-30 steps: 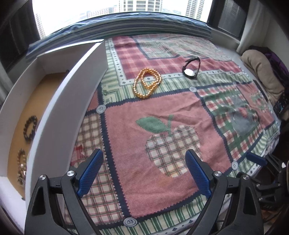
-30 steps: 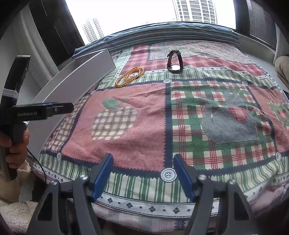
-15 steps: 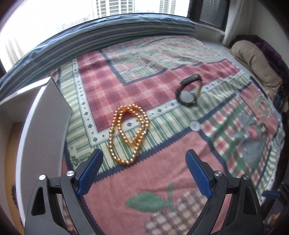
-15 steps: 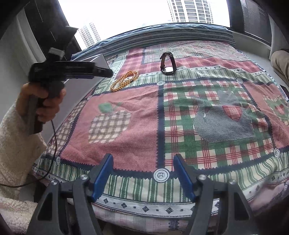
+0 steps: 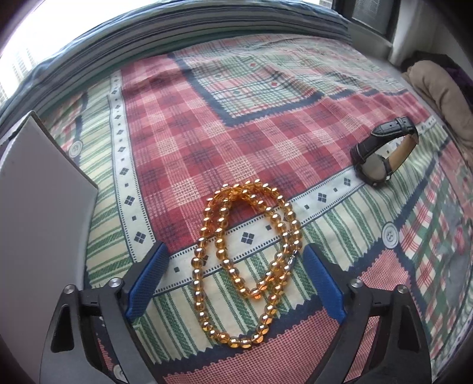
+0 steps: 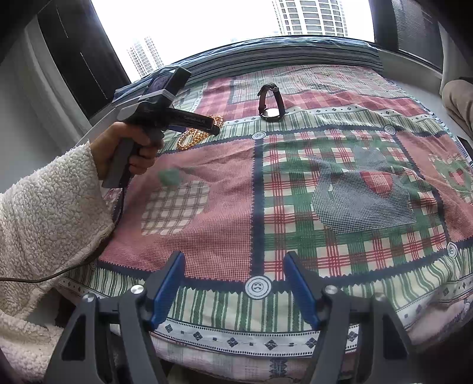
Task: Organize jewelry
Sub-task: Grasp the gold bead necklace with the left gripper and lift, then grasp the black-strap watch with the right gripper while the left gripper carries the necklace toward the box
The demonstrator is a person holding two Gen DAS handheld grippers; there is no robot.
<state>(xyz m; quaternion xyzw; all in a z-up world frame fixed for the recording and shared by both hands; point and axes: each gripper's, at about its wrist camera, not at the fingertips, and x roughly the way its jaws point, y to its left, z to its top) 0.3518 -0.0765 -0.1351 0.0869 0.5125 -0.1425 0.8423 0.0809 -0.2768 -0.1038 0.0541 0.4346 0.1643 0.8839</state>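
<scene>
showing only leftward: white box [image 5: 38,236] beside necklace [image 5: 245,265]

This is a bedroom in a high-rise home. A bed covered by a red, green and cream patchwork-print plaid bedspread [image 6: 340,189] fills both views, its far edge meeting a folded blue striped blanket [image 5: 207,38] under a wide window [image 6: 207,26]. Pale residential tower blocks [image 6: 310,16] stand outside the glass. A beige soft cushion [image 5: 437,91] lies at the bed's far right corner.
</scene>
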